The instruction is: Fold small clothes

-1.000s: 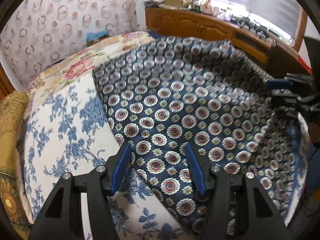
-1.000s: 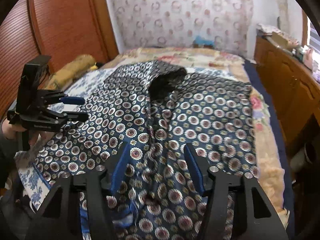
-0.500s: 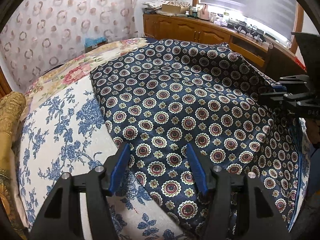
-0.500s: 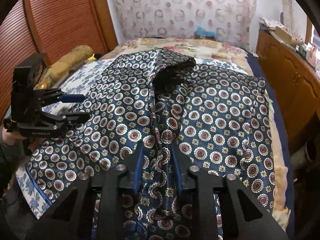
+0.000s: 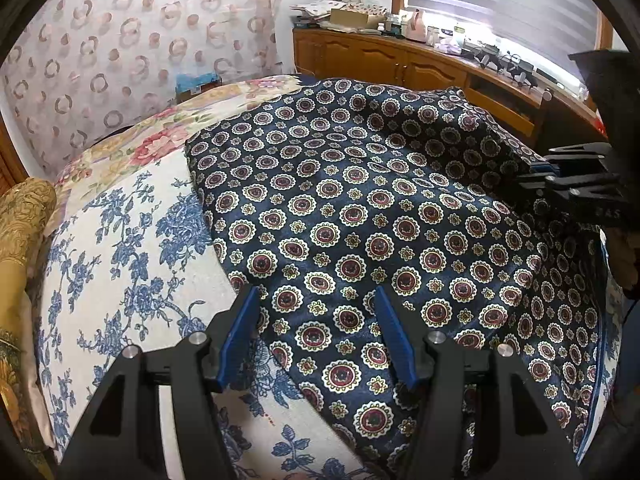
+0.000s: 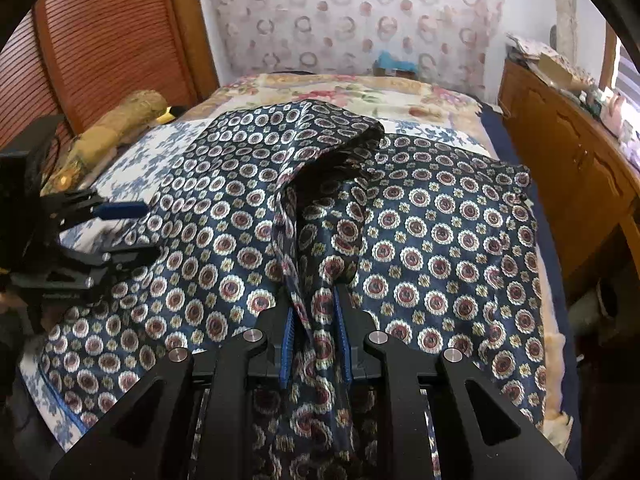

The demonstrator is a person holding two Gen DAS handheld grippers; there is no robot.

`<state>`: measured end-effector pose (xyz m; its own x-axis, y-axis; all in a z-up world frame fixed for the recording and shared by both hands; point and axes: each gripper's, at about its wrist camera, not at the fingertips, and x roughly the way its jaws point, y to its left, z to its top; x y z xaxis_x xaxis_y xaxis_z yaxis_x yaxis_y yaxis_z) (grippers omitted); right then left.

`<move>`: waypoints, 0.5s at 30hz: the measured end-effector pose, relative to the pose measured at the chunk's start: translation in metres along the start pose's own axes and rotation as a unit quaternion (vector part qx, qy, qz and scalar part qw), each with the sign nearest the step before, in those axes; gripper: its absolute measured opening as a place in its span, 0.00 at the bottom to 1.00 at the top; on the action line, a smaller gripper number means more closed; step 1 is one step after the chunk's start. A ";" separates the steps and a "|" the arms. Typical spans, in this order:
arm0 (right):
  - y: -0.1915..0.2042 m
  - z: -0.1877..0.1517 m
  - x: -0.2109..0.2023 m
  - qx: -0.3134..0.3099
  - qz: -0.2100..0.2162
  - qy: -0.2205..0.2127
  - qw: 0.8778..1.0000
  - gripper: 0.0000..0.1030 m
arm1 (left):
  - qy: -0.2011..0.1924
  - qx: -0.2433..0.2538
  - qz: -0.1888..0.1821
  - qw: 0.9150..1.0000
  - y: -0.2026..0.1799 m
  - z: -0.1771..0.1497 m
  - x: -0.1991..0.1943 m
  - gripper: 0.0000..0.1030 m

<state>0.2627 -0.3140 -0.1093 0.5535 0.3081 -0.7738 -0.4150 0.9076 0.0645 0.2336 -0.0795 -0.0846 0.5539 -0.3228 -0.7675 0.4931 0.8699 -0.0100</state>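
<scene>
the navy silky cloth with red-and-cream medallion print (image 6: 420, 240) lies spread over the bed with the blue-floral white cover (image 5: 120, 248), mostly flat but with a raised ridge running away from the right tool (image 6: 316, 344) toward a loose hump of fabric further out. the right tool's blue-padded jaws are drawn close together, clamped on a bunched pleat of the cloth right at its near edge. the left tool (image 5: 316, 336) hovers with its jaws well apart over the cloth's left border, where navy fabric meets the floral cover, gripping nothing; whether its pads touch the fabric cannot be told.

as a judgement, the folding is only beginning: one edge is gathered, no clean fold is laid down, and the cloth is still close to full spread. what is left seems to be getting a second hold with the left tool, carrying the edge across, then flattening and folding again.
</scene>
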 end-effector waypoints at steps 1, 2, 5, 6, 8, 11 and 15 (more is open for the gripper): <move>0.000 0.002 0.001 0.003 0.000 0.000 1.000 0.16 | 0.000 0.000 0.000 1.000 0.000 0.000 0.000 0.58; 0.000 0.004 0.003 0.005 0.003 0.001 1.000 0.16 | 0.000 0.000 -0.001 1.000 0.000 0.000 0.000 0.59; 0.001 0.008 0.007 0.010 0.001 0.001 1.000 0.16 | 0.000 -0.001 -0.002 1.000 0.000 0.000 0.000 0.59; 0.002 0.010 0.007 0.008 0.000 -0.001 1.000 0.16 | 0.000 -0.002 -0.002 1.000 -0.001 0.000 0.000 0.59; 0.004 0.012 0.004 0.003 0.006 -0.011 1.000 0.04 | -0.001 -0.003 -0.003 1.000 0.000 0.000 0.000 0.59; 0.011 0.013 -0.009 -0.010 -0.007 -0.044 0.999 0.02 | -0.016 -0.012 -0.009 1.000 0.004 0.000 -0.006 0.59; 0.011 0.015 -0.037 -0.020 -0.033 -0.084 0.996 0.01 | -0.038 -0.034 -0.019 0.999 0.013 0.005 -0.022 0.59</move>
<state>0.2485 -0.3113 -0.0701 0.6919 0.2951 -0.6589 -0.4003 0.9163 -0.0099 0.2312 -0.0627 -0.0650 0.5852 -0.3817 -0.7154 0.4703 0.8785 -0.0839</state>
